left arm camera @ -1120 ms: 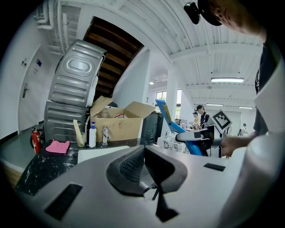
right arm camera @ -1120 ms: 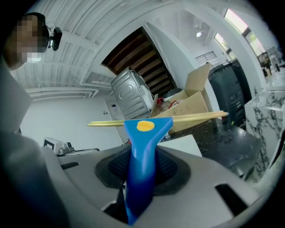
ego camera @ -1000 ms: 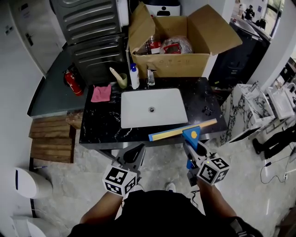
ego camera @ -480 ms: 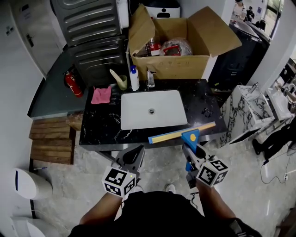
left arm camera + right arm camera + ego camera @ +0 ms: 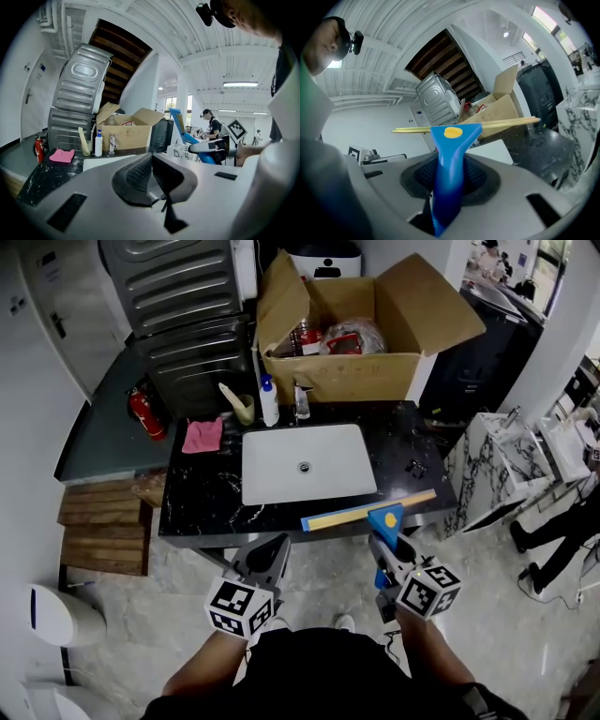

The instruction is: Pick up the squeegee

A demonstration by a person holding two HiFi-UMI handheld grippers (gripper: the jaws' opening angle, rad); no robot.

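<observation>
Since the squeegee (image 5: 449, 154) already stands upright with its blue handle pinched between the pads of the right gripper (image 5: 450, 177), we judge the pick-up to be nearly done, and what remains is to hold it well. In the head view the long yellow-and-blue blade lies across the front edge of the black desk (image 5: 202, 507), just ahead of us. We cannot tell from there whether it clears the edge, though in the right gripper view it seems to float free. To do this step well, we would grip the handle firmly enough that the wide blade does not swing. We would also hold the blade level and lift straight away from the desk edge so neither end catches it. The left gripper (image 5: 151, 174) has its jaws pressed together on nothing and hangs low at our left, well out of the way. Counting, we see one squeegee and two grippers. On or beside the desk are one white sink basin (image 5: 305, 465), one open cardboard box (image 5: 375, 376), one pink cloth (image 5: 202, 434), one blue-capped bottle (image 5: 269, 401) and one red fire extinguisher (image 5: 145, 409).
</observation>
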